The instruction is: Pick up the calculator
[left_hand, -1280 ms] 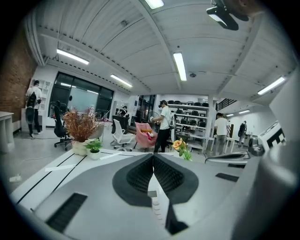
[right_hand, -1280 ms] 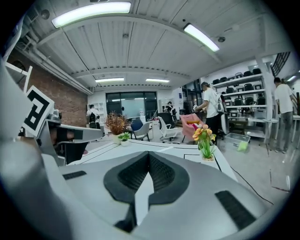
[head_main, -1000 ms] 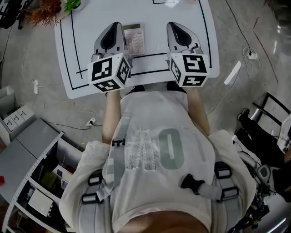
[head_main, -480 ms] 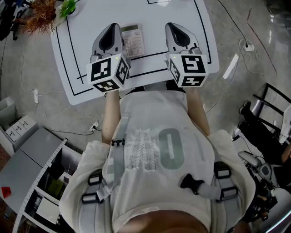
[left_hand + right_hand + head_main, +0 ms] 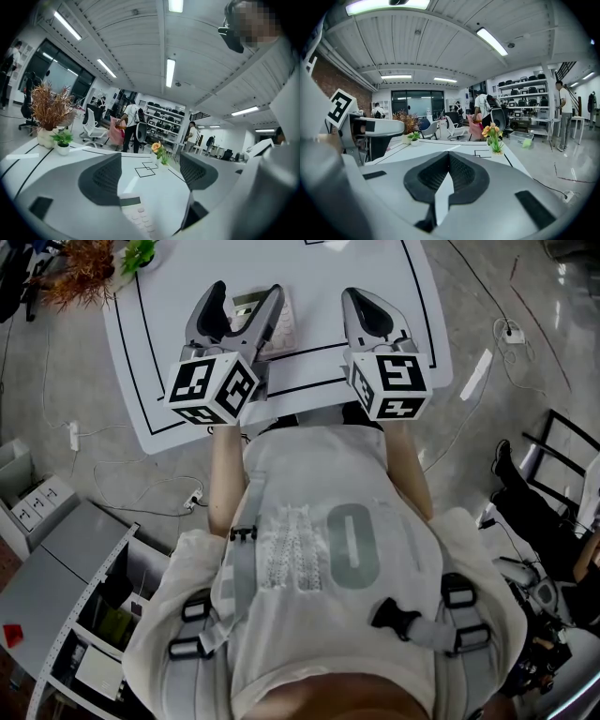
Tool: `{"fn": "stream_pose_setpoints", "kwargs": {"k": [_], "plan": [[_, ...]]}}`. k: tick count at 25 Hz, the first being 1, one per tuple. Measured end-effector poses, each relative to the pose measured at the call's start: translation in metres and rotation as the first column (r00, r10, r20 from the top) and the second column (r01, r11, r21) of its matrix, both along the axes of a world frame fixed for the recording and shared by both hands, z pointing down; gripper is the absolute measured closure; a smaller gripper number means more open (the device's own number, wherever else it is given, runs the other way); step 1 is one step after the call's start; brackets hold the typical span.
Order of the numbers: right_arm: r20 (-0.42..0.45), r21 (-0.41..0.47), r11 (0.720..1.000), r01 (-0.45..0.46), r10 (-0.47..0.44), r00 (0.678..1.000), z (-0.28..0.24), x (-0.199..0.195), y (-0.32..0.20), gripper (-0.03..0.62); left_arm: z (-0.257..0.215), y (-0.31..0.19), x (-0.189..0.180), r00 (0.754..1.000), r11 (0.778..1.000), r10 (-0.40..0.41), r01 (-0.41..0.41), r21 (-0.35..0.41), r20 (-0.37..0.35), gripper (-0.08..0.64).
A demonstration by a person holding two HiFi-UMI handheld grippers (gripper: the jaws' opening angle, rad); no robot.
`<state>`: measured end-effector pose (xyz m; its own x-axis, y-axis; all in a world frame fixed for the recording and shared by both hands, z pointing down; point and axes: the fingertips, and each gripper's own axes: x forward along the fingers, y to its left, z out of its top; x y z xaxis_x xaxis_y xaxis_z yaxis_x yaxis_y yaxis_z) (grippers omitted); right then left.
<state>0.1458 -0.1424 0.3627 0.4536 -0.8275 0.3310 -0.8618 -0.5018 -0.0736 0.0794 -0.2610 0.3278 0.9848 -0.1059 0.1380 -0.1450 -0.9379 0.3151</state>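
The calculator (image 5: 285,332) lies flat on the white table (image 5: 328,277), pale with a dark display. My left gripper (image 5: 246,298) hovers over it, jaws opening wide, one on each side of its near end. No pad touches it. In the left gripper view its display and keys (image 5: 138,214) show low between the two jaws of that gripper (image 5: 150,174). My right gripper (image 5: 356,296) rests shut to the right of the calculator, with nothing in it. In the right gripper view that gripper's pads (image 5: 449,161) meet, and the left gripper (image 5: 370,129) shows at the left.
Black lines mark a rectangle on the table. A dried plant (image 5: 89,263) and a small green one (image 5: 145,251) stand at its far left corner, a flower pot (image 5: 161,152) farther back. Cables and power strips lie on the floor, shelving (image 5: 66,634) at the lower left.
The left gripper's jaws have gone from shut to wide apart over the calculator, and its cube has rolled a little. The right gripper has stayed where it was.
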Motion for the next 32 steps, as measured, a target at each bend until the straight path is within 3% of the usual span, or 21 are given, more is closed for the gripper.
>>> {"fn": "stream_pose_setpoints", "kwargs": {"k": [6,9,12,16,19,23,29,32], "plan": [[0.002,-0.004,1.000,-0.004,0.004,1.000,0.002,-0.003,-0.001,0.586,0.007,-0.007,-0.003,1.000,1.000,0.006,-0.006,-0.029,0.023,0.172],[0.006,-0.009,1.000,-0.003,0.003,1.000,0.003,-0.003,-0.005,0.586,0.018,-0.018,-0.001,0.998,0.995,0.041,-0.036,-0.095,0.045,0.172],[0.015,-0.015,1.000,0.003,-0.003,1.000,0.007,-0.006,-0.009,0.585,0.039,-0.036,0.004,0.991,0.985,0.093,-0.078,-0.155,0.095,0.172],[0.032,-0.032,0.999,0.013,-0.012,0.999,0.014,-0.010,-0.012,0.586,0.070,-0.055,0.005,0.969,0.979,0.148,-0.116,-0.170,0.196,0.172],[0.046,-0.042,0.999,0.017,-0.016,0.999,0.019,-0.012,-0.014,0.586,0.102,-0.063,0.005,0.931,0.961,0.230,-0.171,-0.218,0.284,0.172],[0.063,-0.055,0.998,0.022,-0.019,0.998,0.023,-0.015,-0.018,0.586,0.135,-0.065,0.004,0.860,0.915,0.363,-0.256,-0.312,0.358,0.173],[0.089,-0.069,0.997,0.037,-0.031,0.996,0.029,-0.016,-0.025,0.586,0.155,-0.059,0.004,0.768,0.829,0.517,-0.341,-0.443,0.377,0.173],[0.100,-0.074,0.996,0.047,-0.039,0.994,0.032,-0.018,-0.028,0.586,0.160,-0.051,0.004,0.711,0.780,0.591,-0.384,-0.493,0.381,0.173]]}}
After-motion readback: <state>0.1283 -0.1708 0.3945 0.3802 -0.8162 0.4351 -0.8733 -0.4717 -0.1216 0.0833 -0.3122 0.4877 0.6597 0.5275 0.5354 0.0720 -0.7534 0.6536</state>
